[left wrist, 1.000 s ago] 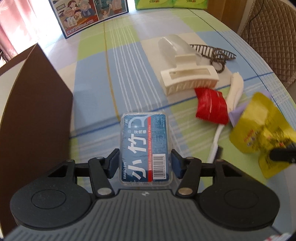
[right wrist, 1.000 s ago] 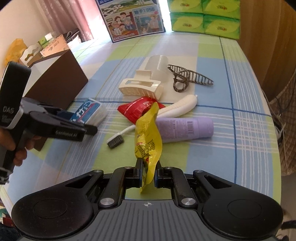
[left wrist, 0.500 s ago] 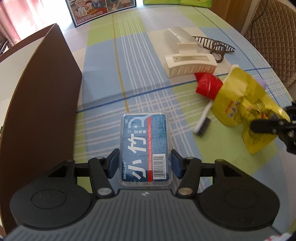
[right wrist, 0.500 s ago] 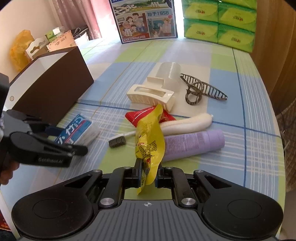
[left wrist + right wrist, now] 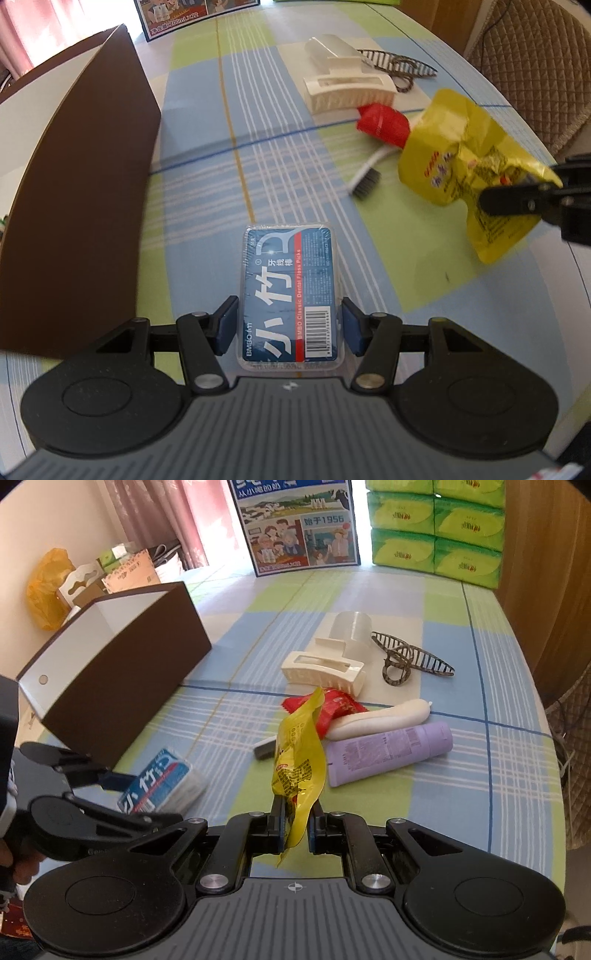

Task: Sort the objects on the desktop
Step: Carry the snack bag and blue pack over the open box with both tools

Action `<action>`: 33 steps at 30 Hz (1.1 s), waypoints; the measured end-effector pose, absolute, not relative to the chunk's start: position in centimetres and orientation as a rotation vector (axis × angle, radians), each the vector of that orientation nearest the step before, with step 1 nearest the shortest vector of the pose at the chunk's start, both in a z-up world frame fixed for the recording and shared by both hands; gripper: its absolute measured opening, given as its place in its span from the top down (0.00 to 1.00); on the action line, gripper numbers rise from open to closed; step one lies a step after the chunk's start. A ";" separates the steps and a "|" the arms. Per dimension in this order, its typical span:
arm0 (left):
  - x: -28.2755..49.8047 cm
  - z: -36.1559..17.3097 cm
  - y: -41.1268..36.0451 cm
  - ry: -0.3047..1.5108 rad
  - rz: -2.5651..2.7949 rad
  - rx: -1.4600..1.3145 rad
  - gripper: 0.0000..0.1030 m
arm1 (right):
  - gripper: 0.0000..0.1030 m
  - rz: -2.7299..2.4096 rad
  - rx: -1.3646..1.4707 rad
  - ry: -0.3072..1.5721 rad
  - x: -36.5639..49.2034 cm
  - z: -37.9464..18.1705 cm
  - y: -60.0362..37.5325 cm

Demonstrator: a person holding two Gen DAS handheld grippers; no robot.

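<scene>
Checked cloth [image 5: 509, 775] under clutter; curtains [image 5: 155, 513] upper left. Left gripper [image 5: 290, 326] clamped on floss box [image 5: 290, 295], right gripper [image 5: 297, 829] on yellow packet [image 5: 299, 760]. Brush [image 5: 365, 177] partly hidden.

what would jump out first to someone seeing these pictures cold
Most likely the crinkled yellow snack packet, pinched in the right gripper and held up in front of the clutter on the checked tablecloth. Next comes the blue dental floss pick box, clamped between the left gripper's pads. Close by on its left stands the open brown box with a white inside.
</scene>
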State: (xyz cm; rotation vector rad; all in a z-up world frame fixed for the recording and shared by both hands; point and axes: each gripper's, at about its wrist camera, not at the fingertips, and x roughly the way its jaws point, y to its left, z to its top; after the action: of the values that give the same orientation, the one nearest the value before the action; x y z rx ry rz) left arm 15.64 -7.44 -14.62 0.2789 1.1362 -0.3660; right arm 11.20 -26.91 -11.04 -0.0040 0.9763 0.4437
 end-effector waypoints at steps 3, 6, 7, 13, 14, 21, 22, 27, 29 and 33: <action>14.3 -14.0 -6.8 1.134 -0.379 0.269 0.49 | 0.92 0.448 0.000 0.967 10.2 -10.3 -26.7; 13.1 -12.7 -6.1 1.108 -0.399 0.252 0.49 | 0.92 0.451 0.010 0.951 9.3 -9.4 -26.4; 12.7 -12.0 -5.8 1.095 -0.407 0.242 0.49 | 0.92 0.455 0.017 0.944 9.0 -9.0 -26.4; 10.5 -8.1 -3.4 1.006 -0.439 0.174 0.49 | 0.92 0.484 0.062 0.903 7.8 -6.7 -25.5; 10.3 -7.4 -2.9 0.993 -0.437 0.164 0.49 | 0.92 0.491 0.069 0.896 7.7 -6.3 -25.3; 8.9 -3.4 0.8 0.899 -0.415 0.082 0.49 | 0.92 0.558 0.111 0.849 7.5 -3.8 -22.5; 8.7 -2.9 1.5 0.887 -0.409 0.072 0.49 | 0.92 0.571 0.118 0.844 7.5 -3.5 -22.1; 8.5 -0.8 4.6 0.837 -0.362 0.026 0.49 | 0.92 0.647 0.145 0.831 7.7 -2.4 -19.3; 8.4 -0.1 6.0 0.819 -0.339 0.011 0.49 | 0.92 0.675 0.152 0.826 7.9 -2.1 -18.0; 8.7 0.9 9.0 0.791 -0.287 -0.016 0.49 | 0.92 0.729 0.179 0.824 8.9 -1.8 -14.9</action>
State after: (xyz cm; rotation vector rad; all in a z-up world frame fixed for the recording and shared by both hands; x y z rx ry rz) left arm 8.67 8.99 0.89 -0.0160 0.7905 -0.2866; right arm 8.86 -14.95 -1.81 0.1790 0.8243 0.7292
